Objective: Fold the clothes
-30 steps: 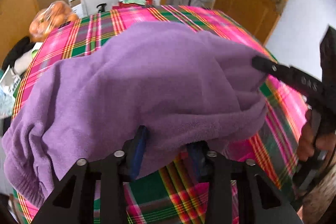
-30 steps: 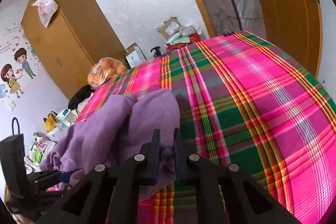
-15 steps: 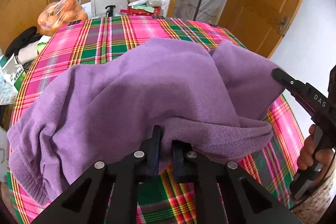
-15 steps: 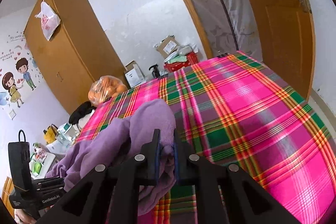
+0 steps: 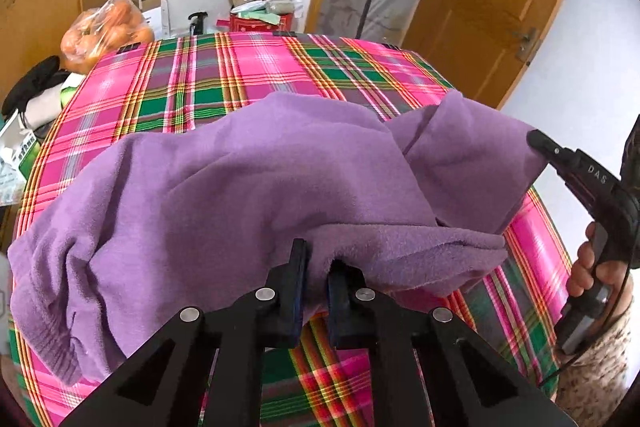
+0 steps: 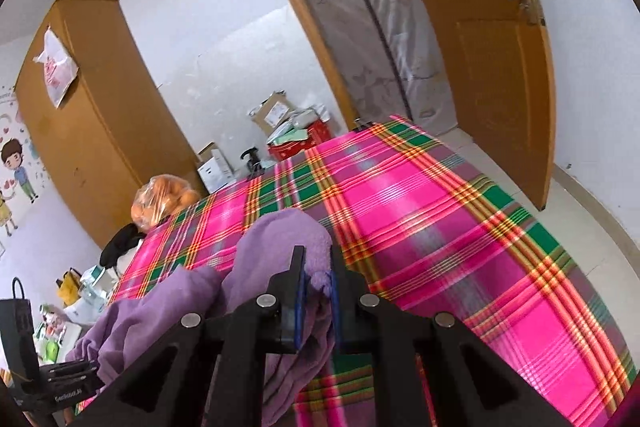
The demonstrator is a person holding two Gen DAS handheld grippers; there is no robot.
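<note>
Both grippers pinch the purple garment (image 5: pixel 248 187) mid-frame: left gripper (image 5: pixel 317 267) on its near hem, right gripper (image 6: pixel 316 279) on a bunched corner. Plaid table (image 6: pixel 440 227) stays bare toward the upper right edge.

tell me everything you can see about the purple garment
The purple garment is soft, fleecy knit cloth with a ribbed band at one end. It lies rumpled on the pink and green plaid cloth, partly lifted. The left gripper is shut on its near edge, and the right gripper is shut on a bunched corner, holding it raised. Which kind of garment it is cannot be told.
</note>
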